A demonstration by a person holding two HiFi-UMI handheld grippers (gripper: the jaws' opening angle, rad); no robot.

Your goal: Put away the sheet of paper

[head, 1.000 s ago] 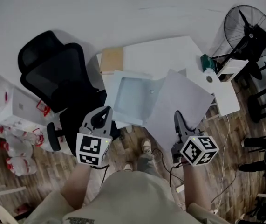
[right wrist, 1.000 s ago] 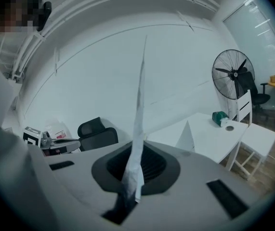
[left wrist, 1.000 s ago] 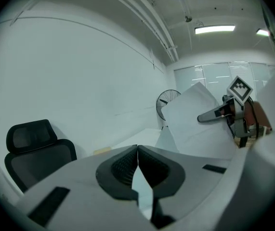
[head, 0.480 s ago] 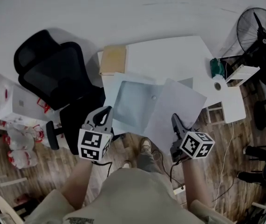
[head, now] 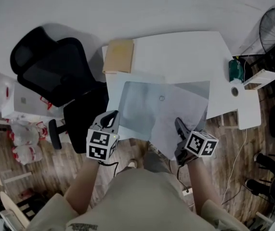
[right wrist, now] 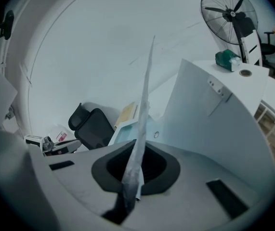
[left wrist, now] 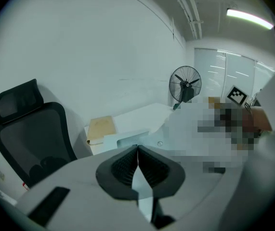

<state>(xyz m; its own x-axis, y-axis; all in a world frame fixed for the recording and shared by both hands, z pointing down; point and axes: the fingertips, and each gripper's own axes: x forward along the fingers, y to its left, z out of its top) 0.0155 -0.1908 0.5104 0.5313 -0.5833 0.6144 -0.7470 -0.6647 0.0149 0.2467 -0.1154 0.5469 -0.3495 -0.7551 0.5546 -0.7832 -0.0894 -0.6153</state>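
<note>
At table: sheet clamped in right tongs.

The left gripper has its jaws closed together, and a thin pale-blue sheet is pinched between the dark ribbed pads. It looks like the near edge of the folder, which spreads out just beyond the tips over the white desk. A small round stud shows on the folder. A tan pad lies on the desk's left end. Left of the desk stands a black chair against the bare white wall. A fan stands at the desk's far end, and a strip light glows overhead.
</note>
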